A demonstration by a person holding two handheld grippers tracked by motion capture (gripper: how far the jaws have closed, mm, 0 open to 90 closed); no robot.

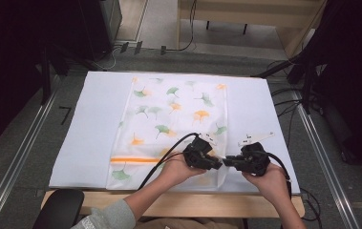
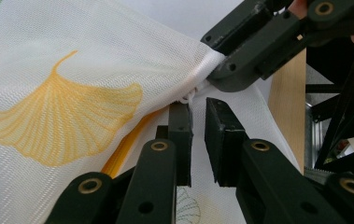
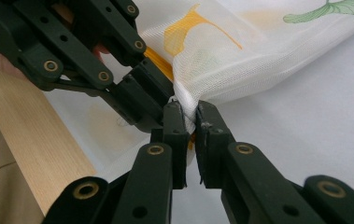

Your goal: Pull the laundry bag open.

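Pinching mesh bag corner, right claw; left claw gapped, zipper pull at tips

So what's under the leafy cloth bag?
Under the leafy mesh bag lies the white table cover, showing all round it. The right tongs pinch the bag's corner. Anything inside the bag is hidden, and so is the table beneath the cover.
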